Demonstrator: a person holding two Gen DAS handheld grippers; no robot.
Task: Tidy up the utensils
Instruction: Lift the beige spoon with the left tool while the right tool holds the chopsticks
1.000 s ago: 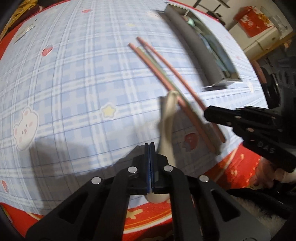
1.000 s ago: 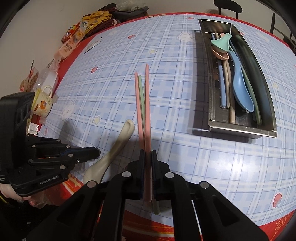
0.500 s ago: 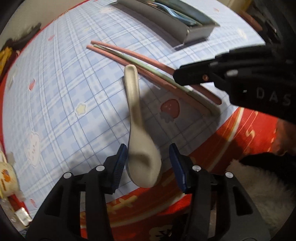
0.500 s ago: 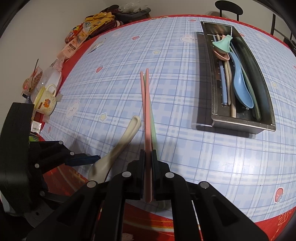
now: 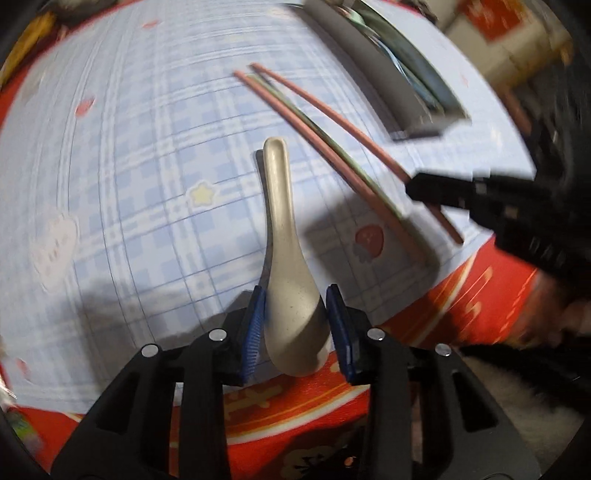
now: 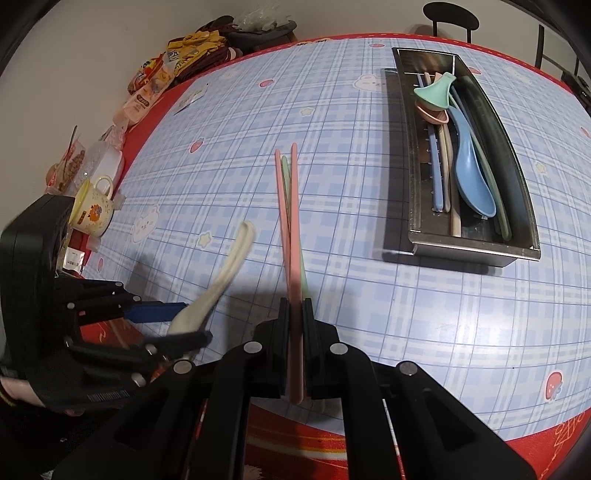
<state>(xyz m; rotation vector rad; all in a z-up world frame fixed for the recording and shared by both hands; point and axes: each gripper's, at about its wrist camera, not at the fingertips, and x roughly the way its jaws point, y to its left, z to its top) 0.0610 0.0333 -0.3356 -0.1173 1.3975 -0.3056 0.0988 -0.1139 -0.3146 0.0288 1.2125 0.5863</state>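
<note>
A cream ceramic spoon [image 5: 282, 236] lies near the table's front edge, its bowl between the blue pads of my left gripper [image 5: 295, 325], which stand close on both sides of the bowl. It also shows in the right wrist view [image 6: 218, 284]. My right gripper [image 6: 295, 314] is shut on a pink chopstick [image 6: 293, 229]. A second pink chopstick [image 6: 280, 192] and a green one [image 6: 286, 177] lie beside it on the cloth. The steel utensil tray [image 6: 476, 251] holds several spoons and chopsticks.
A yellow mug [image 6: 92, 206], snack packets [image 6: 147, 92] and a plastic box [image 6: 105, 162] stand along the table's left edge. The blue checked cloth [image 6: 351, 184] covers the table, and a red cloth hangs over the front edge. A chair [image 6: 450, 16] stands behind.
My left gripper opened, then moved in around the spoon's bowl and narrowed on it. My right gripper stayed shut on the pink chopstick, which swung to cross the others.
</note>
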